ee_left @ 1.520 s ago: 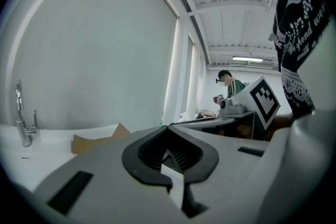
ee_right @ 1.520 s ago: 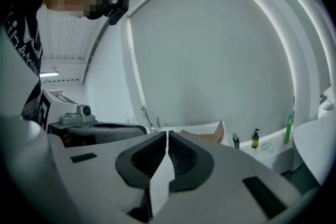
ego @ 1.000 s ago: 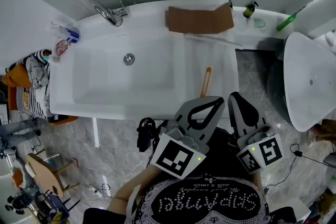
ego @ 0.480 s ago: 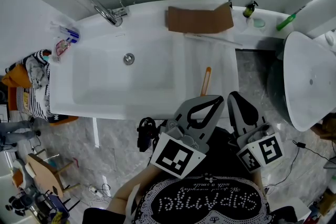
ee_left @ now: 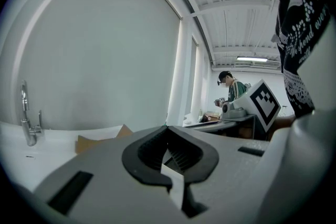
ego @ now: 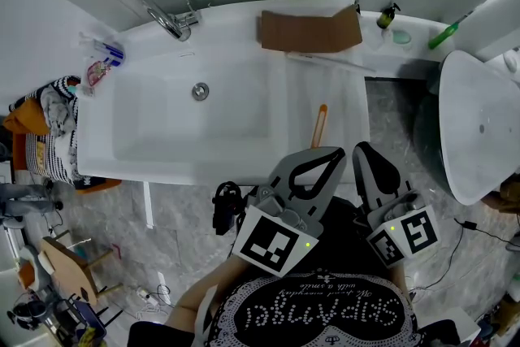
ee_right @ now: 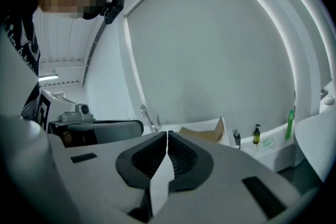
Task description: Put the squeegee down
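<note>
The squeegee (ego: 321,124) already lies on the flat right end of the bathtub (ego: 162,168), nearer the front edge than the back, orange handle pointing away from me. I'd judge it light and stiff, with a soft rubber blade (I can't make the blade out from here). If it needs taking up again, the handle's middle is the place, since wet plastic may slip.

My left tongs (ee_left: 167,127) and right tongs (ee_right: 167,135) are both closed on nothing, held back over the floor short of the front edge. A sheet of cardboard (ego: 309,30) rests at the back right corner.

Against a second ago, nothing has shifted: squeegee, cardboard and both tongs sit as they were.
</note>
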### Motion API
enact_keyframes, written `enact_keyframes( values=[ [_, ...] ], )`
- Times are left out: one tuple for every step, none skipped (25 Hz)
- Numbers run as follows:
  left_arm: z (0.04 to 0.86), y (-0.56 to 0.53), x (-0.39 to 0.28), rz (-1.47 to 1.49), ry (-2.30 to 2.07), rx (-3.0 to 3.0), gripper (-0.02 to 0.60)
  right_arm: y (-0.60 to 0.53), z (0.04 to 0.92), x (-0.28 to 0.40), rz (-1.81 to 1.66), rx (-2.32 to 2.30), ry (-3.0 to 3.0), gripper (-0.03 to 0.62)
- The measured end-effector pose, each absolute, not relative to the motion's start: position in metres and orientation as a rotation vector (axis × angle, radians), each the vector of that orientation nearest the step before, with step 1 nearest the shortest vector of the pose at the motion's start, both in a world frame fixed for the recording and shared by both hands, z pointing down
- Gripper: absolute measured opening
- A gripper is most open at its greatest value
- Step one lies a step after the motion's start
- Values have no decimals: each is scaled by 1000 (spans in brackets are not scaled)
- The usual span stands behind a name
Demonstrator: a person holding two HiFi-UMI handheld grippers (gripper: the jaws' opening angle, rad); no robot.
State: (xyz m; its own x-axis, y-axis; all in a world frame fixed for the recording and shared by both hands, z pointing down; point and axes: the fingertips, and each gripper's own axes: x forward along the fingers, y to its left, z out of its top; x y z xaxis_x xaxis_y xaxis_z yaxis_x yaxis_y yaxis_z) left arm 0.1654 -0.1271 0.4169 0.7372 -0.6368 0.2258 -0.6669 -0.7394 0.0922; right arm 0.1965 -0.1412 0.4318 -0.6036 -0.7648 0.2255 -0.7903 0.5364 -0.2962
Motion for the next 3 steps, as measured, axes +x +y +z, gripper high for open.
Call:
enact_keyframes(
  values=[
    [417,-127,166,268,-1048,2770,5,-141,432,197,574,1365,-2693,25],
    [417,-127,166,268,-1048,2769,5,-141,432,197,574,1366,-2694,25],
    [418,-126,166,267,-1048,2769,5,-140,432,197,574,1366,-2695,25]
  ],
)
